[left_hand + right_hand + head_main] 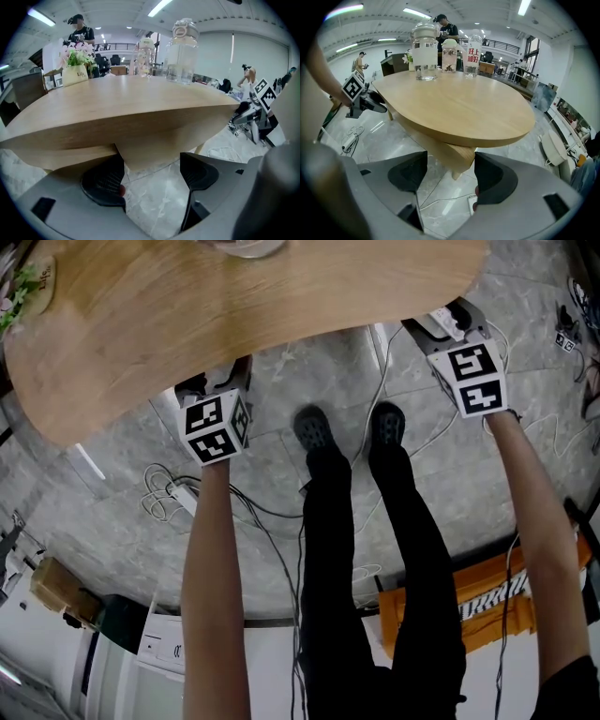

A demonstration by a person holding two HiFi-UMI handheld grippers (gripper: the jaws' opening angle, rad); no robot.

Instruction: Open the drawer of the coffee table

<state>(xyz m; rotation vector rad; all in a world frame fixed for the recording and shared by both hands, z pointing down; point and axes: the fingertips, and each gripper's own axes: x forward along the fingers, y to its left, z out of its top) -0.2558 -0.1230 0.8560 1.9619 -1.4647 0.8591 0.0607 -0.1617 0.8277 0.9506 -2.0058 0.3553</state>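
Observation:
The oval wooden coffee table (234,306) fills the top of the head view. Under its top hangs a wooden drawer box (154,147), also seen from the other side (452,152). My left gripper (216,395) is at the table's near edge on the left. Its jaws stand open, with a corner of the drawer box just ahead of the gap and nothing pressed between the pads (105,180). My right gripper (448,324) is at the near edge on the right, also open (450,176). The drawer box's corner shows between its jaws without touching them.
Glass jars (183,51), a bottle (472,56) and a flower pot (77,58) stand on the table. Cables and a power strip (178,495) lie on the grey floor by my feet (314,427). An orange crate (487,601) sits behind me. People stand far off.

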